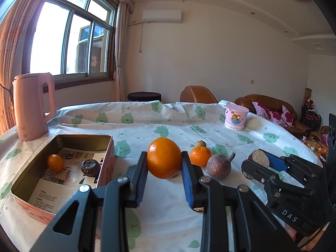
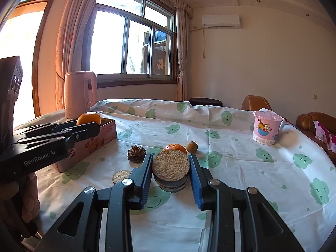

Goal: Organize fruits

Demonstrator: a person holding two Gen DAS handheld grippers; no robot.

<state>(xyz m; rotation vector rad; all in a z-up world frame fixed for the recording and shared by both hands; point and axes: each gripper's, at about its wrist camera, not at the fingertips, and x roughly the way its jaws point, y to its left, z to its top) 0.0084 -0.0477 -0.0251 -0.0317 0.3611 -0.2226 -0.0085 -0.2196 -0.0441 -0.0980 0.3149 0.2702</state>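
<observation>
My left gripper (image 1: 164, 156) is shut on a large orange (image 1: 163, 157), held above the cloth just right of the open tin box (image 1: 63, 138). Inside the tin lie a small orange (image 1: 55, 163) and a dark round fruit (image 1: 90, 167). A mandarin (image 1: 200, 156), a small brown fruit (image 1: 201, 143) and a purplish fruit (image 1: 219, 166) lie on the cloth. My right gripper (image 2: 171, 157) is shut on a dark round piece with a grainy tan face (image 2: 170, 166). The right wrist view also shows the left gripper (image 2: 92, 127) with its orange (image 2: 88, 118) by the tin box (image 2: 98, 140).
A pink kettle (image 1: 31, 107) stands behind the tin at the far left. A pink cartoon cup (image 1: 236, 117) sits at the back right. A small tan-topped disc (image 2: 121, 176) and a dark fruit (image 2: 136, 153) lie left of the right gripper. Sofas stand beyond the table.
</observation>
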